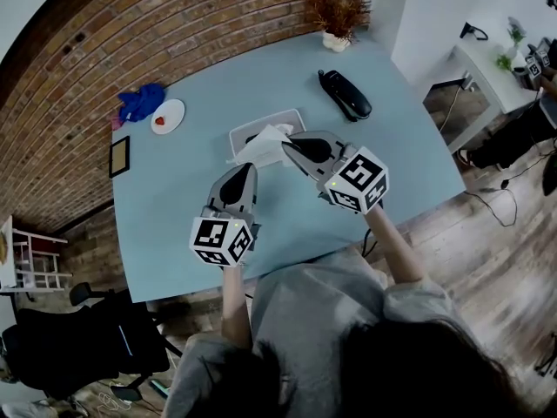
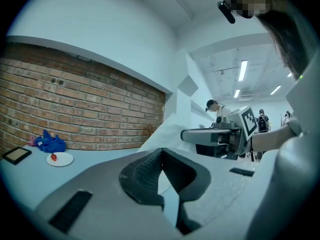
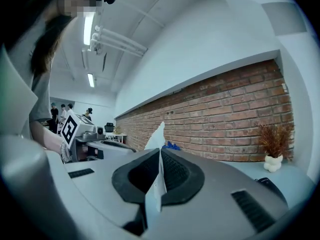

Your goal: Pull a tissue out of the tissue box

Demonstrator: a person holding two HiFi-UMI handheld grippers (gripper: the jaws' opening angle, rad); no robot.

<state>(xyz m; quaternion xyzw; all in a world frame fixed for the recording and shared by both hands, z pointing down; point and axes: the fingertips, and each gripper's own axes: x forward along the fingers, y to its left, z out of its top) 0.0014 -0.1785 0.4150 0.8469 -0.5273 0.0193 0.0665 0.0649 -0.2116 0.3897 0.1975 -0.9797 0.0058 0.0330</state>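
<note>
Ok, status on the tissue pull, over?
Right gripper shut on tissue. Tissue stands up out of tissue box; can't tell if free. Left gripper shut, empty, short of box. Nothing in the way.

Cool, bluish light is washing over all three pictures, even and fairly bright. In the head view the desk (image 1: 200, 146) is taking it softly from above and carrying only faint shadows. The corners are falling away into darkness, and the brick wall (image 1: 174, 33) is bending with the wide lens. The person's hair (image 1: 418, 373) is showing dark and smeared along the bottom edge. The tissue (image 1: 261, 144) is glowing almost blank white. In the gripper views the ceiling strip lights (image 2: 243, 70) are glaring, nearly burnt out, and a black ring is closing round each picture. The left gripper (image 2: 161, 154) and the right gripper (image 3: 160, 156) are looking soft and out of focus close to the lens, and the far room is looking hazy.
</note>
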